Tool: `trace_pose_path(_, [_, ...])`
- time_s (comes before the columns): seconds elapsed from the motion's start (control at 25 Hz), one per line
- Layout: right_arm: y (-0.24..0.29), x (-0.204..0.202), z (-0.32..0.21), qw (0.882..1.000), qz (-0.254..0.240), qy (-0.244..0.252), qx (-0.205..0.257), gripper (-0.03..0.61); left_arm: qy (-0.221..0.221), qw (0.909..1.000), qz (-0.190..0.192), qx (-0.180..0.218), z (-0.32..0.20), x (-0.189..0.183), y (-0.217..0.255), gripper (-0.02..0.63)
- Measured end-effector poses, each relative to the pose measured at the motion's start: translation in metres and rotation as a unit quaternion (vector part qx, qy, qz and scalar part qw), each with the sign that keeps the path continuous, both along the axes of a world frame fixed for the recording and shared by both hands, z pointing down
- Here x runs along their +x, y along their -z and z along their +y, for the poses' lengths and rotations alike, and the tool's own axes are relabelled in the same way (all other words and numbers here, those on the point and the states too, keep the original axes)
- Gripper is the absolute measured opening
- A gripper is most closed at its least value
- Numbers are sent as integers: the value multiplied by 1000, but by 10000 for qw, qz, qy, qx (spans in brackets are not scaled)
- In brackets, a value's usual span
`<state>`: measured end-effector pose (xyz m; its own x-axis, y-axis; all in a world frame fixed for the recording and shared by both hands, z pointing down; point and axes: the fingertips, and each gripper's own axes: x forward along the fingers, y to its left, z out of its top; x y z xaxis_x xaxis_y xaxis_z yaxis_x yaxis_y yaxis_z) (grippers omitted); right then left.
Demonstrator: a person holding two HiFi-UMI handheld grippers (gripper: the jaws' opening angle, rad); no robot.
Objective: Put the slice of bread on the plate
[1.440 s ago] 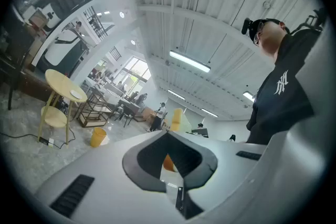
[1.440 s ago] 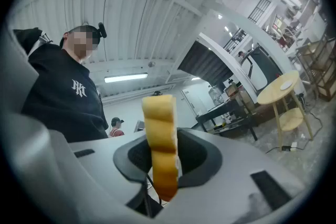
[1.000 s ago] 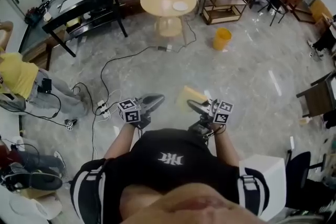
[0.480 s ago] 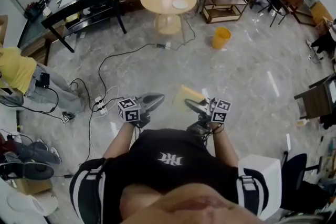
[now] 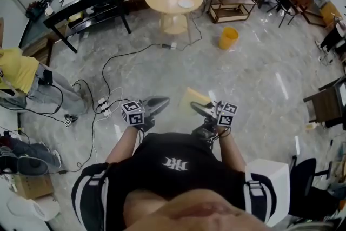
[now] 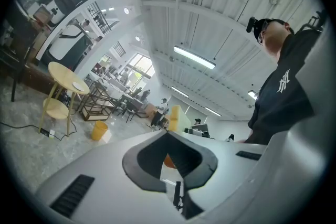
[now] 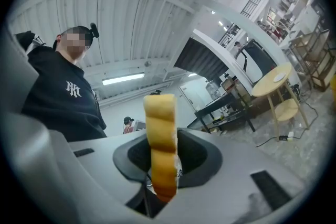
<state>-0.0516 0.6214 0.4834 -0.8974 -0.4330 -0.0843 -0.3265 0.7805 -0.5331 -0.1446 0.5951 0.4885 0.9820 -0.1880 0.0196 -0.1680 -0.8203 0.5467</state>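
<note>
A pale yellow slice of bread (image 5: 193, 99) stands on edge between the jaws of my right gripper (image 5: 199, 109), which is shut on it. In the right gripper view the bread (image 7: 160, 149) rises upright out of the jaws. My left gripper (image 5: 157, 103) hangs level beside it, shut and empty. Both are held in front of the person's chest, above the floor. The small white plate (image 5: 185, 5) lies on a round wooden table (image 5: 162, 0) far ahead, and the plate (image 6: 80, 86) also shows in the left gripper view.
Between me and the table lies grey marble floor with black cables (image 5: 116, 65) and a power strip (image 5: 104, 111). A yellow bucket (image 5: 228, 38) stands to the right, a black desk (image 5: 81, 8) to the left. A person in yellow (image 5: 19, 78) sits at far left.
Both grippers and the bread keep their places. The room has slid slightly in the head view, and the person at the left has shifted a little.
</note>
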Motion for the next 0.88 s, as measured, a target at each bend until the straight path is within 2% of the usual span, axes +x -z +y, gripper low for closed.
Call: trace_pose_path(0.88, [-3, 11, 8, 9999, -3, 65, -82, 95, 65, 10000, 17, -37, 9, 10, 1, 12])
